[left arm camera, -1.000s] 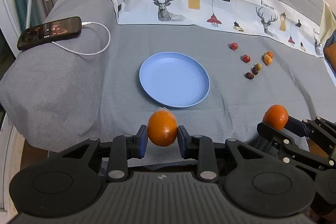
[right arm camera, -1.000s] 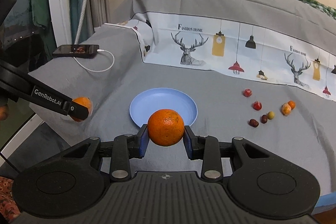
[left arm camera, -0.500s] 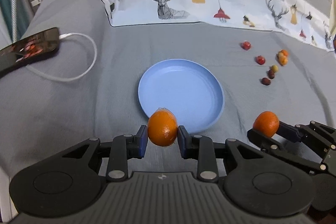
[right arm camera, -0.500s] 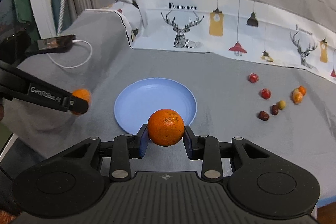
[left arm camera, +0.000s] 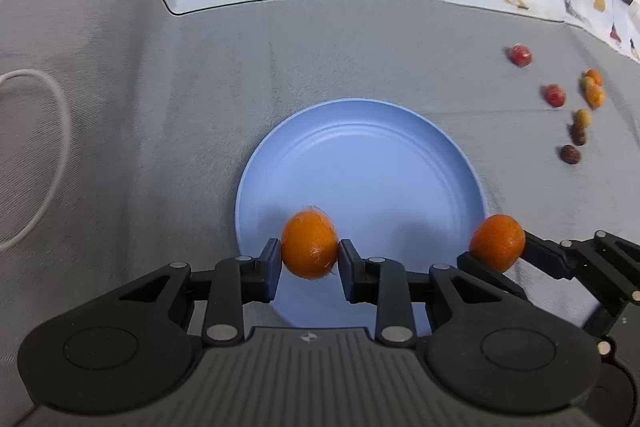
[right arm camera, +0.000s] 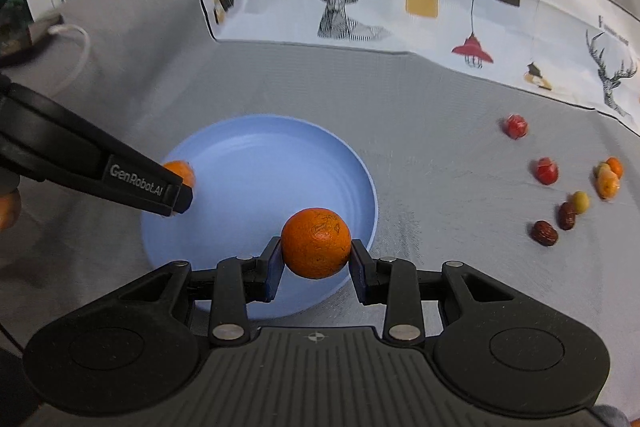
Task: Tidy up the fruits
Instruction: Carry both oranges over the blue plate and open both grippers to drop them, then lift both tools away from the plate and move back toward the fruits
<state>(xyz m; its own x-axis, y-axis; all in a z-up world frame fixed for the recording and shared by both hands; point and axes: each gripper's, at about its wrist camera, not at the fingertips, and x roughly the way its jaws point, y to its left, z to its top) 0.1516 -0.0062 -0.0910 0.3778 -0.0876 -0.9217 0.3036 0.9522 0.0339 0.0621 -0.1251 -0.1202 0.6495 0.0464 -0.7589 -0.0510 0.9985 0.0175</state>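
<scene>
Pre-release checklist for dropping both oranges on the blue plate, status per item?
1. Left gripper clamped on its orange: ok.
2. Right gripper clamped on its orange: ok.
3. Blue plate bare, room for both: ok.
4. Left orange over the plate: ok, above the near rim.
5. Right orange over the plate: ok in the right wrist view, though close to the rim.
6. Height above the plate low enough to release: cannot tell.
7. Small fruits away from the plate: ok, off to its right on the cloth.
</scene>
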